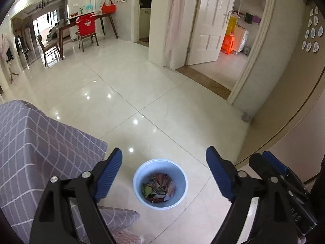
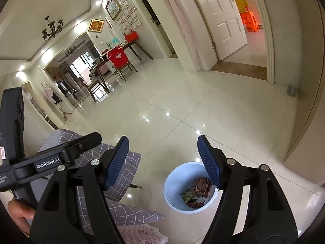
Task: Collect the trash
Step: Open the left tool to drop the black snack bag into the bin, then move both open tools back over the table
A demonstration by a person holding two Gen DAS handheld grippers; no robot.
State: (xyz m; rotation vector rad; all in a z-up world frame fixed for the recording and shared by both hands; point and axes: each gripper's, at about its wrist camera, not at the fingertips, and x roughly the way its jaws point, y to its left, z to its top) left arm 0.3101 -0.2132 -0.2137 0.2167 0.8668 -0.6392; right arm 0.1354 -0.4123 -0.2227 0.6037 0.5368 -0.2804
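Observation:
A light blue bin (image 1: 138,183) stands on the tiled floor, holding crumpled wrappers and leaves (image 1: 159,189). It also shows in the right wrist view (image 2: 172,191) with the trash (image 2: 196,193) inside. My left gripper (image 1: 164,158) is open and empty, held above the bin. My right gripper (image 2: 163,145) is open and empty, held above and left of the bin. The right gripper's fingers (image 1: 272,164) show at the right edge of the left wrist view. The left gripper's body (image 2: 48,162) shows at the left of the right wrist view.
A table with a grey checked cloth (image 1: 40,148) is at the left, close to the bin. A wall (image 1: 284,105) runs along the right. Glossy floor (image 1: 142,85) stretches ahead to a dining table with chairs (image 1: 85,28) and an open white door (image 1: 209,20).

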